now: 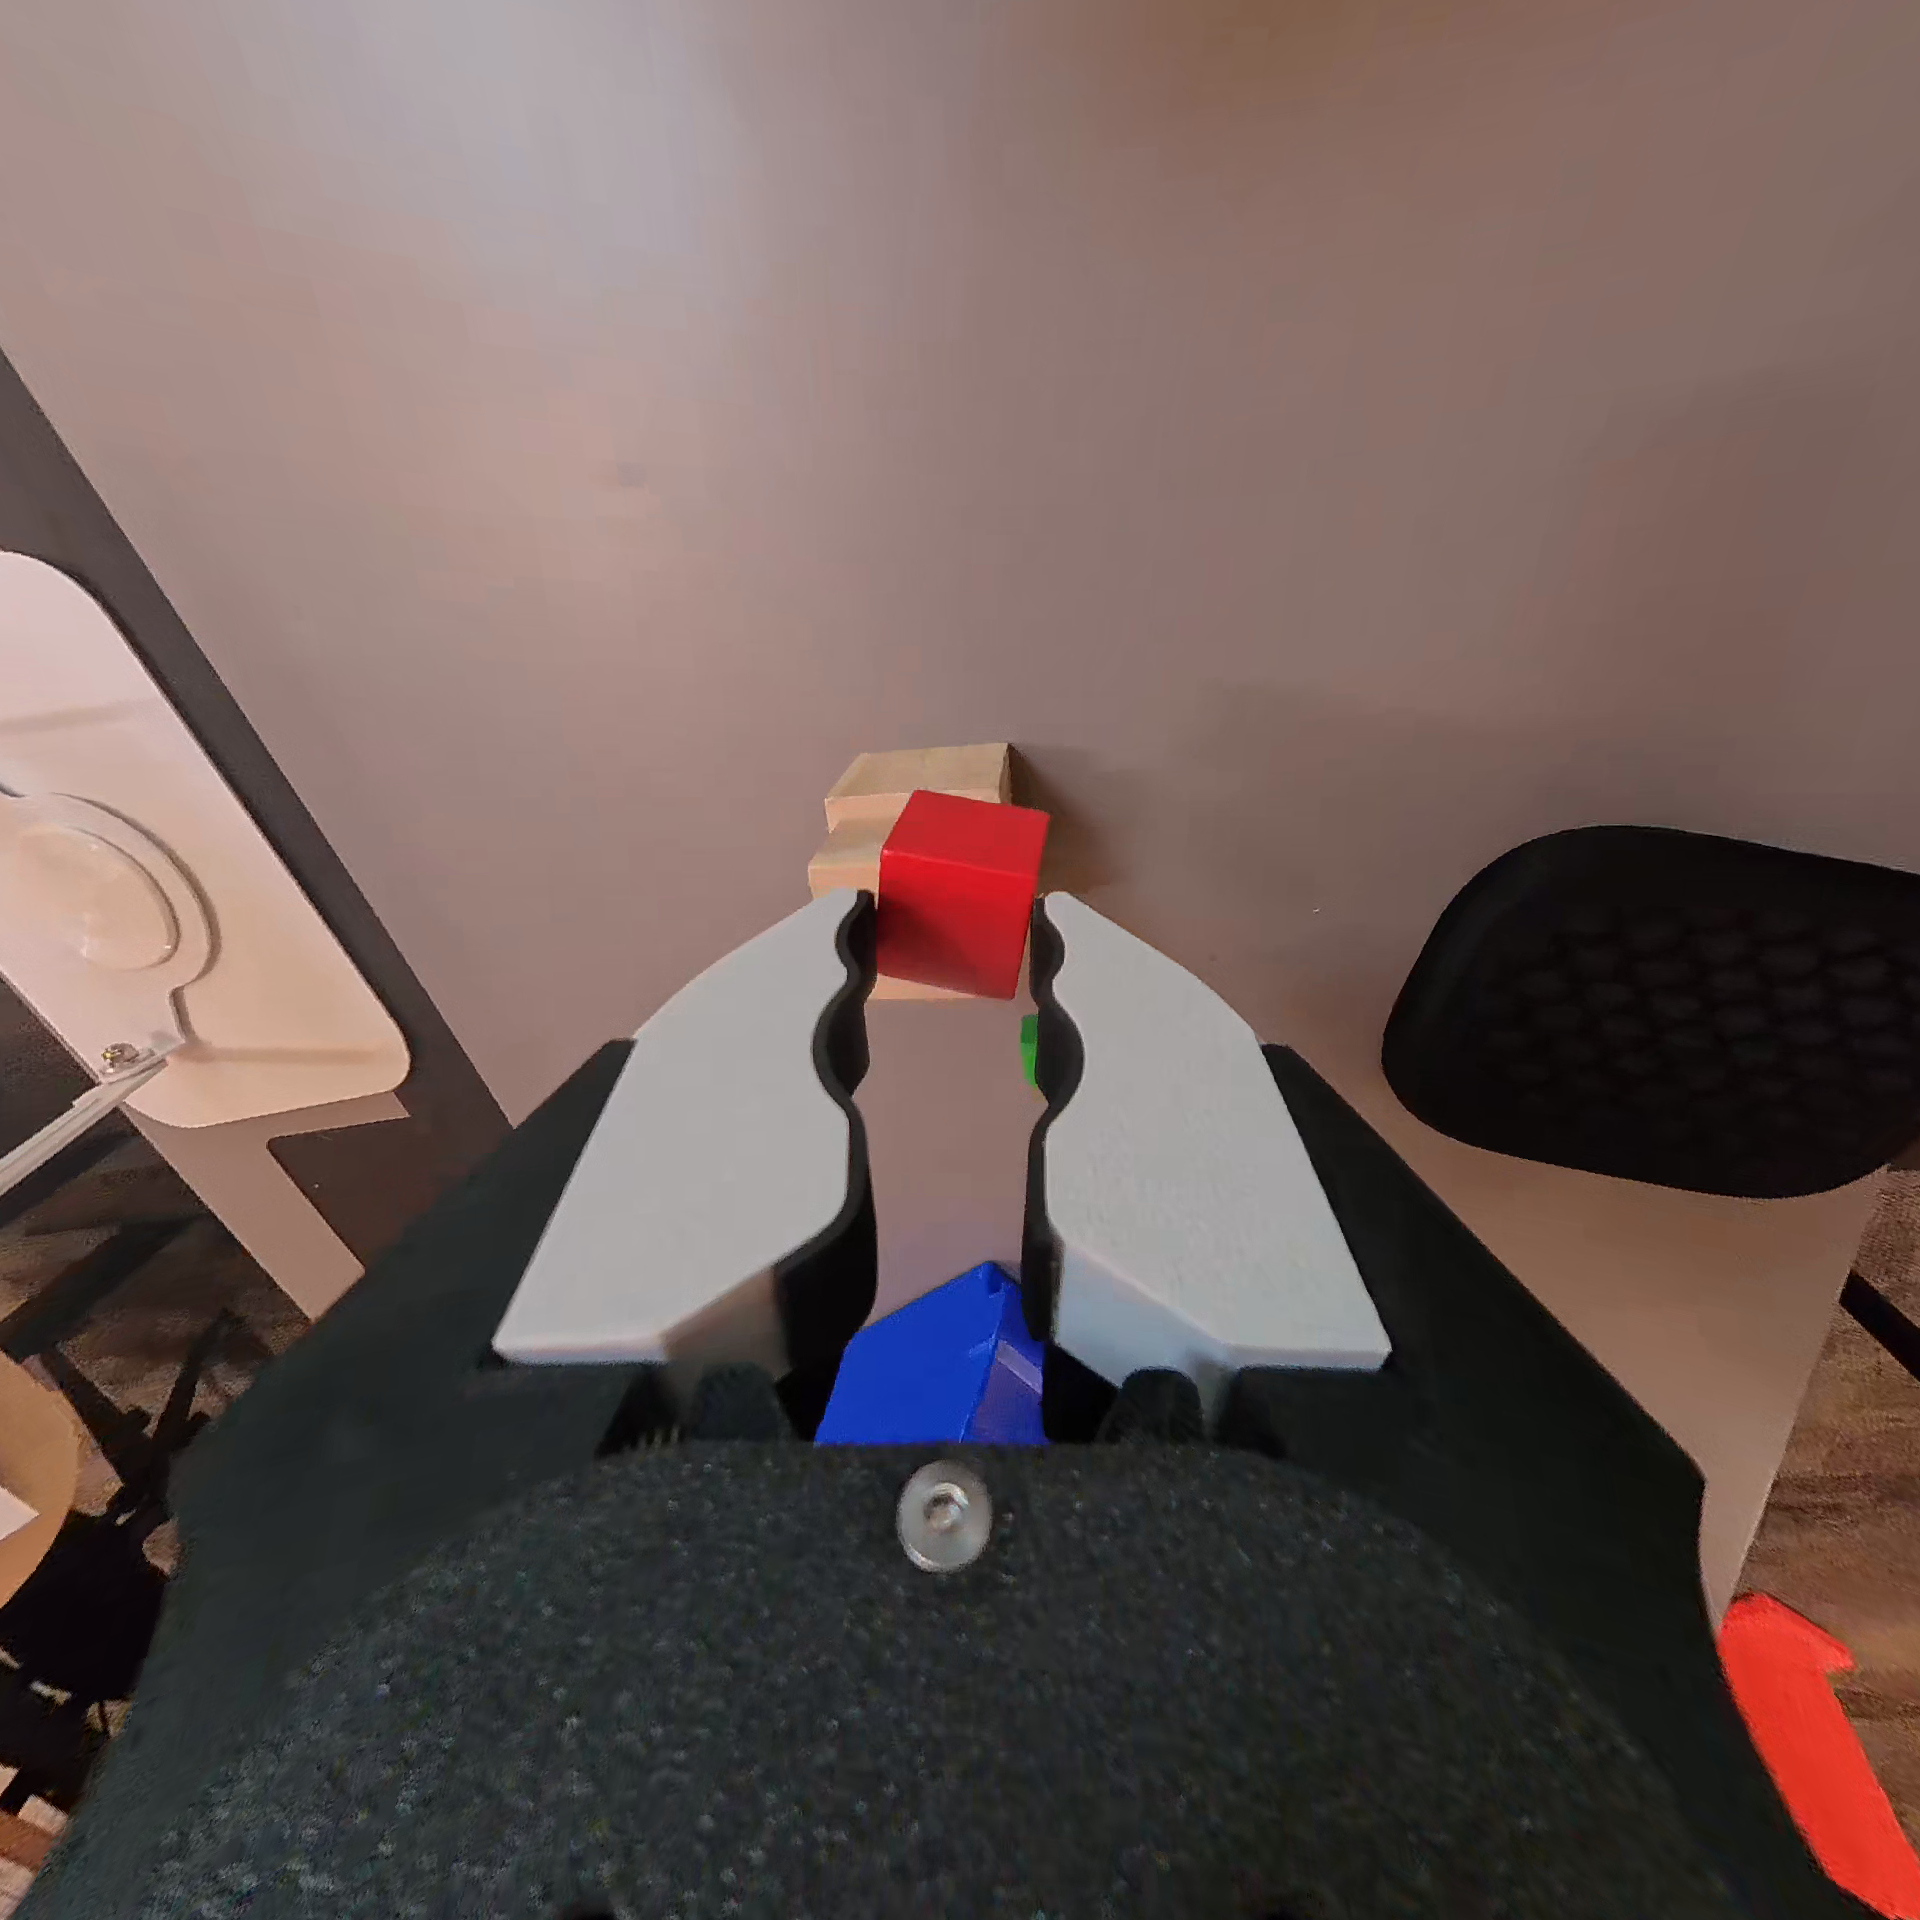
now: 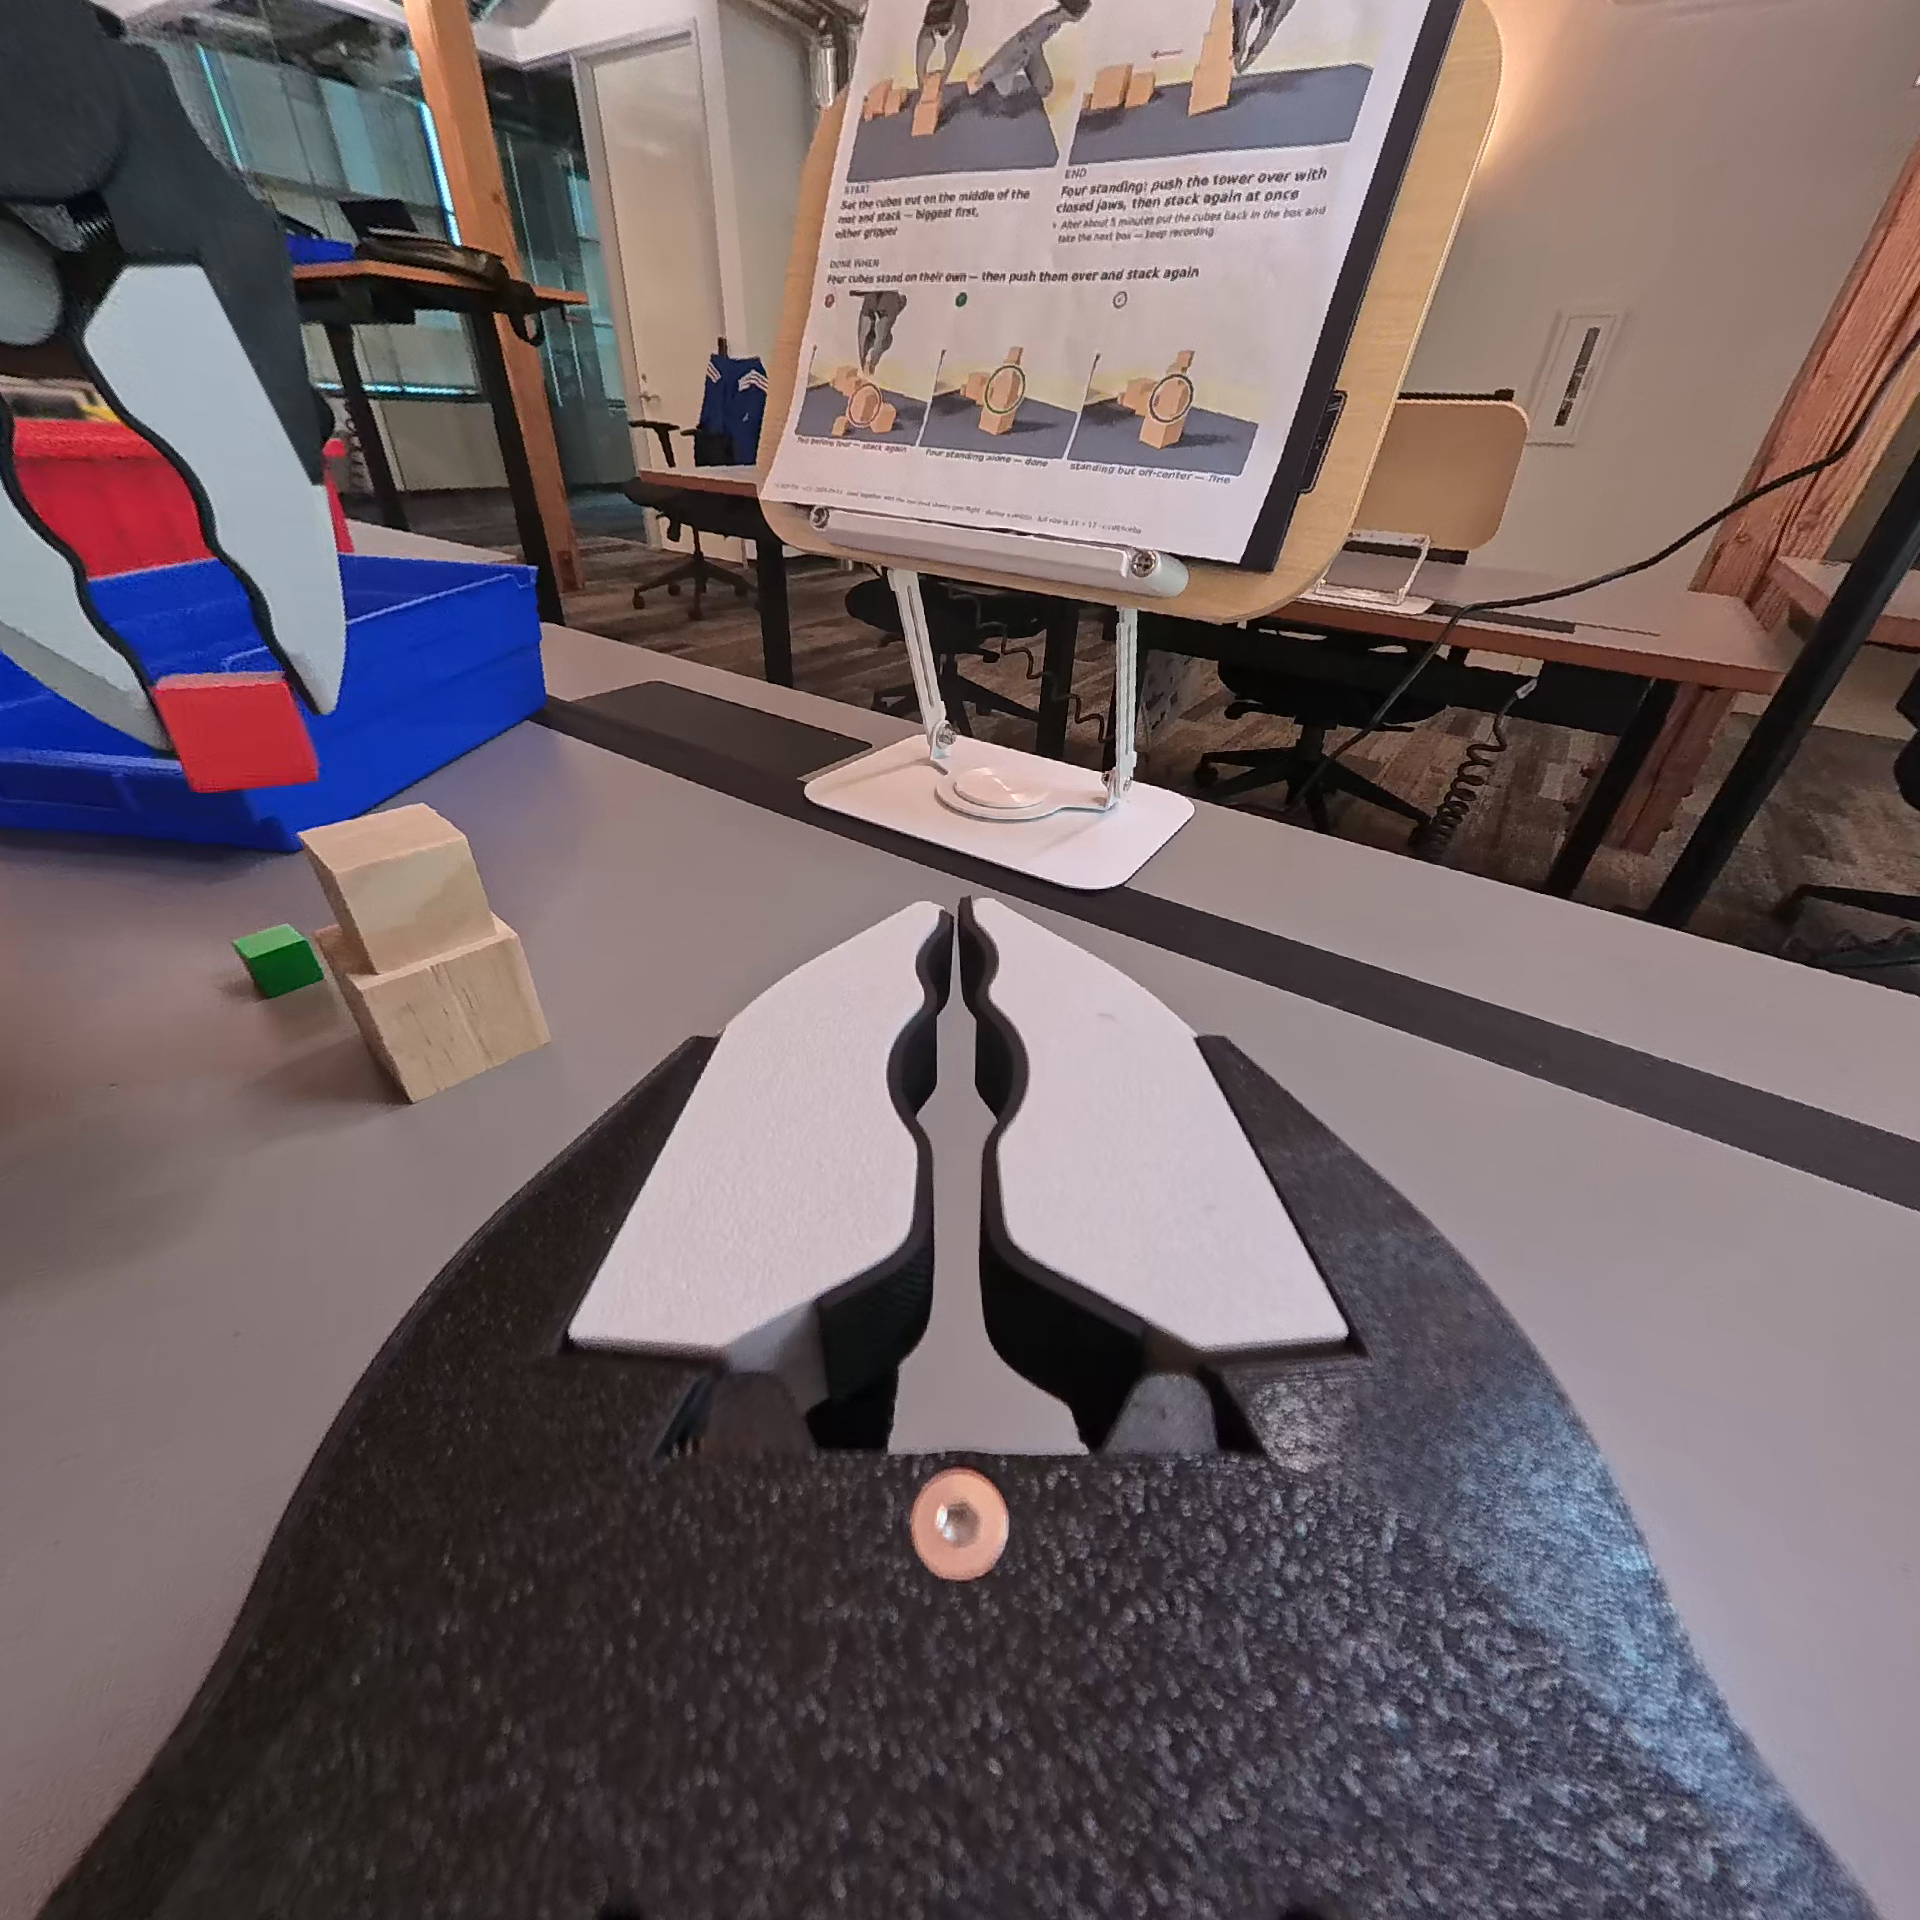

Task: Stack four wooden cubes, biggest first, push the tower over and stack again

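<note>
**Left claw grips red cube, right claw clenched on nothing**

Left claw (image 1: 948, 914) pads pinch red cube (image 1: 961, 894) in air, two stacked wooden blocks (image 2: 426, 951) just below, green cube (image 2: 278, 958) beside them. Right claw (image 2: 956, 914) over bare desk (image 2: 1455, 1247), stack to its left.

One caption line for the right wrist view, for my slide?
Shut right gripper above grey table; left gripper holds red cube.

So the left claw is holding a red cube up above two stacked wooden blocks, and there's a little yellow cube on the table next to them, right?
Nearly. The little cube beside the stacked wooden blocks is green, not yellow, as the right wrist view shows. The rest holds: the left gripper grips the red cube above the blocks.
</note>
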Available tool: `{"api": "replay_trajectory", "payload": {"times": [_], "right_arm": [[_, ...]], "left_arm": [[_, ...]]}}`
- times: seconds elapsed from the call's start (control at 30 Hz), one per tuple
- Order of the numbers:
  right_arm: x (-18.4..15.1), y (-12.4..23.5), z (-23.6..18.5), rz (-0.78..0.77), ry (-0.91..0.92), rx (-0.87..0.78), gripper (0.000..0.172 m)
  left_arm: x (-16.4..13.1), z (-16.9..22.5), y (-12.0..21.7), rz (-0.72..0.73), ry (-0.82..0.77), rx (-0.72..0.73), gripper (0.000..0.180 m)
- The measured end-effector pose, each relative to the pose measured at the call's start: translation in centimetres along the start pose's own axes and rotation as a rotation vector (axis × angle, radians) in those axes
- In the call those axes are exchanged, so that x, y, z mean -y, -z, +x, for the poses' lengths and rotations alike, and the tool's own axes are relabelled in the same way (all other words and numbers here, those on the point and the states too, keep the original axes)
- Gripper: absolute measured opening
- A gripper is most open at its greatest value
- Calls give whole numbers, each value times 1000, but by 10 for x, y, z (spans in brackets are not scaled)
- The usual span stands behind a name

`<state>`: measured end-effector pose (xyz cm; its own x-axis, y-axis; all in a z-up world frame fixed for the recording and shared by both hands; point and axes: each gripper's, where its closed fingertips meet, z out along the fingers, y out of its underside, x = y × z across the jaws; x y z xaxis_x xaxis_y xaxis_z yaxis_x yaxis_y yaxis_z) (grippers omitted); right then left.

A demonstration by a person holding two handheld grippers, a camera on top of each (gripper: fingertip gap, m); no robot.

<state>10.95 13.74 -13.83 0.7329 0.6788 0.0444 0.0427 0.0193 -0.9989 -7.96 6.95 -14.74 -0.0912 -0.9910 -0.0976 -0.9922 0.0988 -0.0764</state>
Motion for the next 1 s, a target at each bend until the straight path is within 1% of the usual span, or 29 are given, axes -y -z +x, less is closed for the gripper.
{"api": "replay_trajectory", "payload": {"times": [0.13, 0.33, 0.53, 0.7, 1.0], "right_arm": [[0, 0, -1, 0, 0, 3, 1], [0, 0, 0, -1, -3, 4, 1], [0, 0, -1, -3, -6, 9, 1], [-1, -1, -1, -6, -7, 10, 1], [-2, -1, -1, -9, -8, 12, 1]], "left_arm": [[-3, 0, -4, -32, 17, -1, 28], [-21, -10, -15, -95, 37, -6, 28], [-36, -17, -28, -112, 88, -25, 28], [-39, -19, -35, -113, 117, -35, 28], [-38, -20, -36, -105, 132, -16, 28]]}}
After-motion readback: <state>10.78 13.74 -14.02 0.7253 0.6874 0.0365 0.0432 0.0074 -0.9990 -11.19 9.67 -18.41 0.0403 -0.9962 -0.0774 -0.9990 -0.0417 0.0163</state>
